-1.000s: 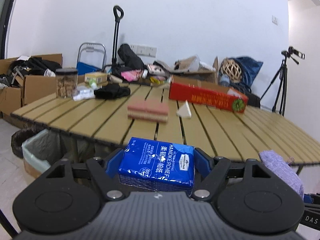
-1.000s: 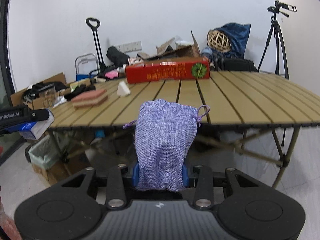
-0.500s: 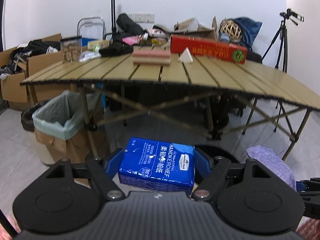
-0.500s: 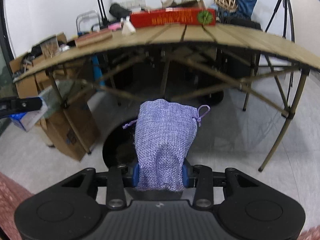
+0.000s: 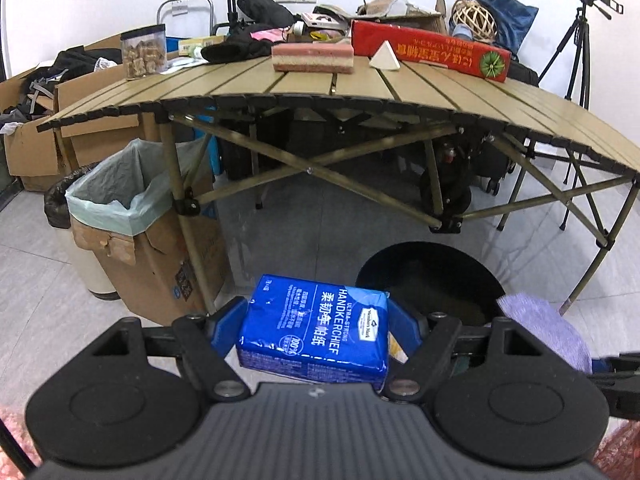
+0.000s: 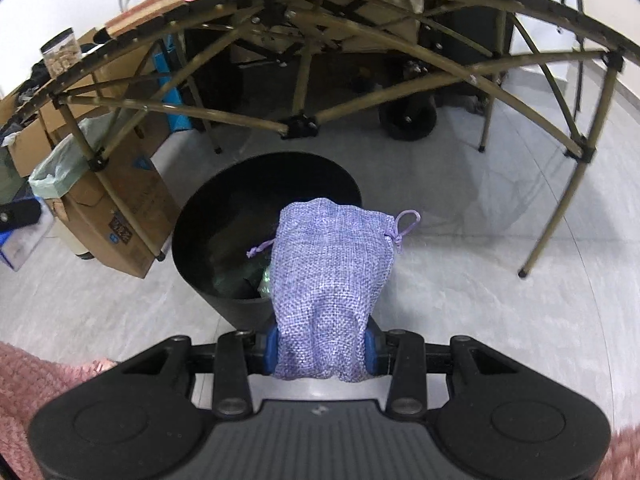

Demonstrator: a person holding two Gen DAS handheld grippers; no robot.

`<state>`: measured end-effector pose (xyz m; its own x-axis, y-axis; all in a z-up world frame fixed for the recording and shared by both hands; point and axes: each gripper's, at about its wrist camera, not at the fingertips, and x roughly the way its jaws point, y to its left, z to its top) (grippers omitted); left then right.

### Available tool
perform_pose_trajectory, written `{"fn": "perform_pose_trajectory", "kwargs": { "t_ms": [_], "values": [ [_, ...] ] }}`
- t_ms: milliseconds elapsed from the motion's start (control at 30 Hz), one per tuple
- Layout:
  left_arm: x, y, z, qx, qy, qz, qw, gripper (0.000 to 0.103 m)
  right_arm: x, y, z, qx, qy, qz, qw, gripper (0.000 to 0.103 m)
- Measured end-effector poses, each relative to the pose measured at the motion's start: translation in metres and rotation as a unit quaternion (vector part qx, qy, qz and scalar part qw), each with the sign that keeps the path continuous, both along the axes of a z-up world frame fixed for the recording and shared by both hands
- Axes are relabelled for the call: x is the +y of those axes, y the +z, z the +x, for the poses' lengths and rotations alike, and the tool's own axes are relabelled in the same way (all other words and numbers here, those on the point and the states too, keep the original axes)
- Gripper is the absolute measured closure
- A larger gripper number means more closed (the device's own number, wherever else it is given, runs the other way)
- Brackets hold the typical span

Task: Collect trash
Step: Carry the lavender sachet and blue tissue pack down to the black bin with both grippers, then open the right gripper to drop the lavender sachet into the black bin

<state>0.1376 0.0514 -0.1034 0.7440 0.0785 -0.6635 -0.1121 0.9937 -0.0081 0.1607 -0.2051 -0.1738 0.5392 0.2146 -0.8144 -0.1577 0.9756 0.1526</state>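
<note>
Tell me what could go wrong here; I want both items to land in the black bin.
1. The pouch in the right claw hangs over the bin's near rim, so releasing now may drop it outside.
2. The tissue pack in the left claw sits left of the bin opening and could miss.

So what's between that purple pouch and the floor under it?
The open black bin. In the right wrist view the purple pouch, clamped in the right gripper, hangs over its near rim, with some trash visible inside.
</note>
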Motion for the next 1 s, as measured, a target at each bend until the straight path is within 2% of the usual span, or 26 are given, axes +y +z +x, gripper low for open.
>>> {"fn": "perform_pose_trajectory", "kwargs": {
  "t_ms": [400,800,900,1000],
  "values": [
    [0.004,-0.013,0.016,0.027,0.015,0.003,0.9995,0.027,0.034,-0.005,0.054,-0.014,0.060,-0.003,0.998,0.065],
    [0.002,-0.021,0.034,0.038,0.018,0.005,0.9991,0.027,0.060,-0.022,0.101,-0.007,0.087,-0.009,0.996,0.065],
    [0.002,-0.021,0.035,0.040,0.014,0.002,0.9991,0.027,0.064,-0.025,0.106,-0.006,0.090,-0.013,0.996,0.064],
    [0.001,-0.022,0.035,0.039,0.011,0.002,0.9992,0.027,0.065,-0.027,0.110,-0.005,0.092,-0.015,0.996,0.058]
  ]
}}
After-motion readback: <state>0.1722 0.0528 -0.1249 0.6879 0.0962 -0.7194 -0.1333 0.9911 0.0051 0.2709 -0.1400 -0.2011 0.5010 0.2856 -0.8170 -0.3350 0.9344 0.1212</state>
